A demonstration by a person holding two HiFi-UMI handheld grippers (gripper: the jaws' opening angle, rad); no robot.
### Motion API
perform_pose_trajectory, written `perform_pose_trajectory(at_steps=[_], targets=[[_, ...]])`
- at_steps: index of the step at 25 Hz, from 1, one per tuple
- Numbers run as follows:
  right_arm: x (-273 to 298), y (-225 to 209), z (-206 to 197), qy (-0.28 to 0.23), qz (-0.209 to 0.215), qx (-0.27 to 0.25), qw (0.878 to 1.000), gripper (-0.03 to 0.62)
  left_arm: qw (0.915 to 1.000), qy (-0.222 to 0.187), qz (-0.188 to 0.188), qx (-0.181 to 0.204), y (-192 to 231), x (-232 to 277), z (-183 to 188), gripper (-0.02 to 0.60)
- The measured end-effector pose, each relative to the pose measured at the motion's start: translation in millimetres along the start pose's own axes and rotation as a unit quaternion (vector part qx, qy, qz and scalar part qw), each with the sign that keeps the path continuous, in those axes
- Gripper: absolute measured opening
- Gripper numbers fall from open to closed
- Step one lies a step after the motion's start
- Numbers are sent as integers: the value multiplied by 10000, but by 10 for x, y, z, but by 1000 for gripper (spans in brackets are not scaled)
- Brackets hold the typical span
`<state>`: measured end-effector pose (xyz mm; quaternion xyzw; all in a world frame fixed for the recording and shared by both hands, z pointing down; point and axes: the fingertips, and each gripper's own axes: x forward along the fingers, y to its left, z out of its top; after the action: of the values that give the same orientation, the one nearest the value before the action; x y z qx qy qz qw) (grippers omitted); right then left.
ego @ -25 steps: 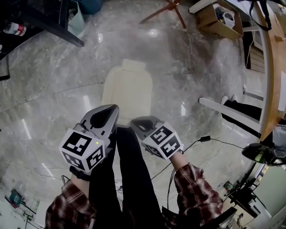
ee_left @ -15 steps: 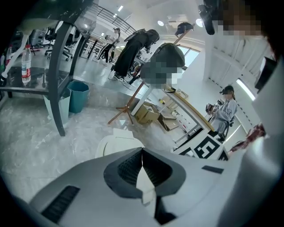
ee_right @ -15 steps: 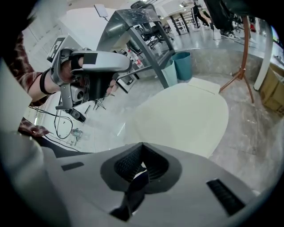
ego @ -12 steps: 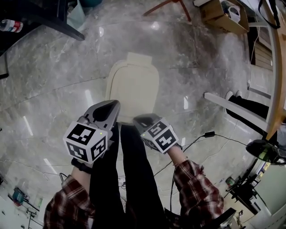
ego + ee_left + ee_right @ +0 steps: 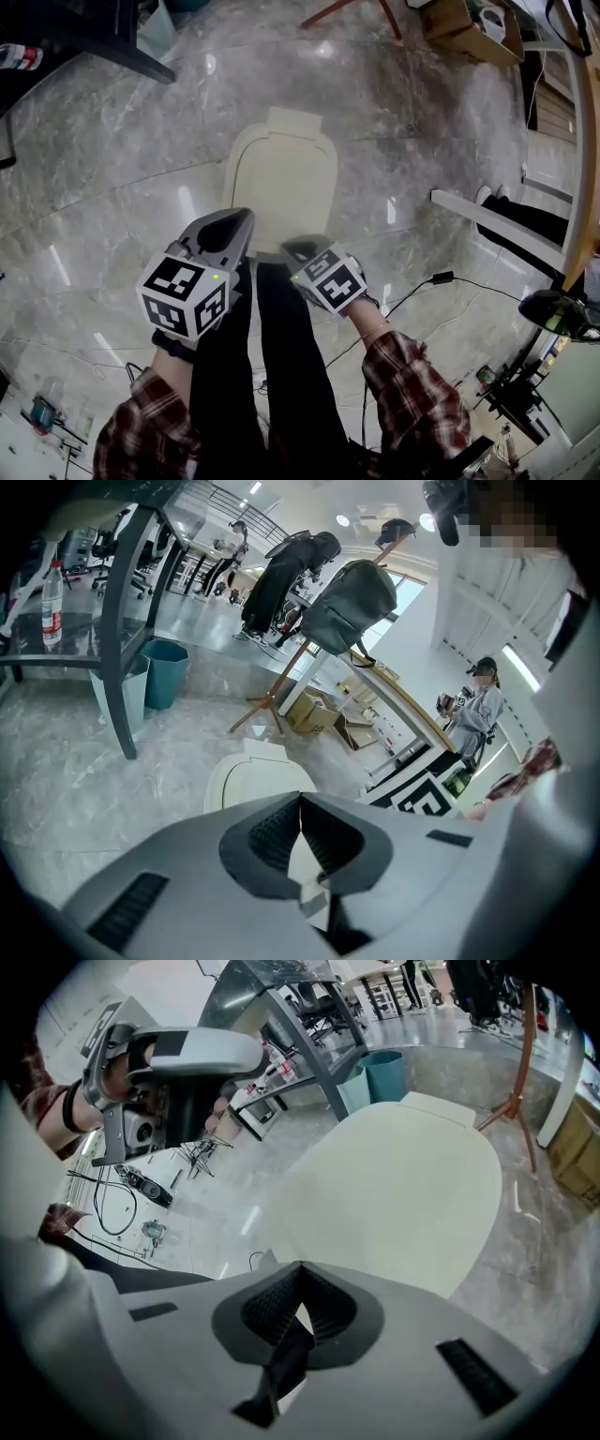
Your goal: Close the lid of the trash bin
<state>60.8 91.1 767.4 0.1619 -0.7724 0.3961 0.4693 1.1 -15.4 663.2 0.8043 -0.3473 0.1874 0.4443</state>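
Observation:
The cream trash bin [image 5: 281, 187] stands on the marble floor just ahead of my legs, and its lid lies flat and closed. It shows as a pale oval top [image 5: 258, 775] in the left gripper view and fills the middle [image 5: 403, 1185] of the right gripper view. My left gripper [image 5: 239, 217] hangs over the bin's near left edge, jaws shut on nothing. By the near right edge my right gripper [image 5: 291, 247] is shut too, also empty. Whether either one touches the lid cannot be told.
My black-trousered legs [image 5: 281, 375] are right below the grippers. A dark table leg [image 5: 117, 630] and a blue waste bin [image 5: 164, 672] stand at the far left. Behind the bin are a cardboard box [image 5: 469, 28] and wooden stand legs [image 5: 356, 14]. A cable [image 5: 441, 281] crosses the floor at right.
The head view has shifted, so the bin sits a little lower and further right. Both grippers stay shut near the bin's near edge; the right one has turned slightly.

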Motion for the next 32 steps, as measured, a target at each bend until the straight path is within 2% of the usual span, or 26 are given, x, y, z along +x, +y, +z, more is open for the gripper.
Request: perform_pose_trajectory(at_steps=[24, 28, 32], targets=[[50, -49, -54, 104, -17, 213, 9997, 12, 9999, -41, 101, -35, 19, -131, -69, 12], [-179, 0, 94, -147, -2, 435, 9989, 13, 9999, -73, 75, 24, -71, -264, 41, 12], [-674, 82, 424, -493, -94, 381, 9980, 12, 9996, -255, 83, 105, -269, -480, 386, 12]])
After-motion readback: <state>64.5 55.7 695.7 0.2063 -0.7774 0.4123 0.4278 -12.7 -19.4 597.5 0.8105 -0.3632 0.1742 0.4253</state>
